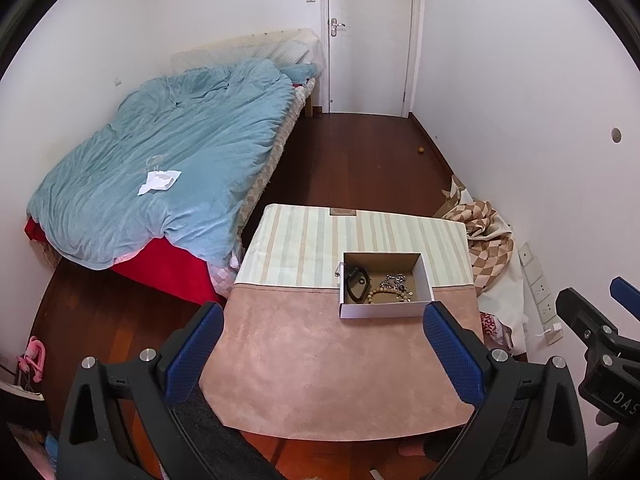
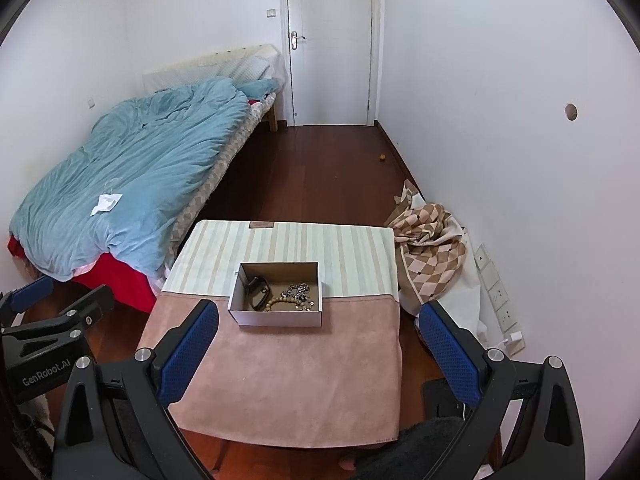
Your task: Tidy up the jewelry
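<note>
An open cardboard box (image 1: 384, 313) (image 2: 276, 317) sits on a small cloth-covered table (image 1: 320, 360) (image 2: 288, 380). Inside lie a black band (image 1: 356, 284) (image 2: 256, 294), a wooden bead bracelet (image 1: 386, 294) (image 2: 286, 302) and a silver chain (image 1: 396, 280) (image 2: 297, 290). My left gripper (image 1: 322, 346) is open and empty, held above the table's near half, short of the box. My right gripper (image 2: 318, 344) is open and empty, also above the near half. Each gripper shows at the edge of the other's view.
A bed with a blue duvet (image 1: 160, 160) (image 2: 120, 176) stands to the left, with a white paper (image 1: 159, 181) on it. A checked blanket (image 1: 486, 240) (image 2: 432, 252) is heaped right of the table by the wall. A closed door (image 1: 368, 36) is at the far end.
</note>
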Tool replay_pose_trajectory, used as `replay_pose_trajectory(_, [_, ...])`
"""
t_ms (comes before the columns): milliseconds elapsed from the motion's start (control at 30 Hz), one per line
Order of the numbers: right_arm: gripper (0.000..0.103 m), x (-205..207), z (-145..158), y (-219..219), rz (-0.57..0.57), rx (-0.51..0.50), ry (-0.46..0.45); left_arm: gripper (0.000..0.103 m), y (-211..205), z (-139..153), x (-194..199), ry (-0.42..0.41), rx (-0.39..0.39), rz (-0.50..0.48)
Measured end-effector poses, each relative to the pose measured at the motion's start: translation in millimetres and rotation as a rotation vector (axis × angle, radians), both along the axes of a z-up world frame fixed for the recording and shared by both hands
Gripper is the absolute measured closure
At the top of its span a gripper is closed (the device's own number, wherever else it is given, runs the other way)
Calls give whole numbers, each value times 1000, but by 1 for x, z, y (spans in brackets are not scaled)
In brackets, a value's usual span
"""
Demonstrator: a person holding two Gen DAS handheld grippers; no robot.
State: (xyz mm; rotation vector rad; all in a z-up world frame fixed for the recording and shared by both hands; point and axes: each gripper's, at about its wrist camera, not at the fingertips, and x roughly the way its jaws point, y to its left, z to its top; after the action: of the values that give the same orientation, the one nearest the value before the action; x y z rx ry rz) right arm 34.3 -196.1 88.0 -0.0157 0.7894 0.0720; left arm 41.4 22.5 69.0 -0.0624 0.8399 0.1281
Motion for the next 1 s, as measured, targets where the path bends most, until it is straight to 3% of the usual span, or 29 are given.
replay_pose_trajectory(633, [0,76,-43,3,-52,-73,103,1,-4,-42,66,148,-25,1])
replay_pose_trajectory(1000, [0,114,-57,6,-54,-86,164,1,-4,-48,94,197,-25,-9])
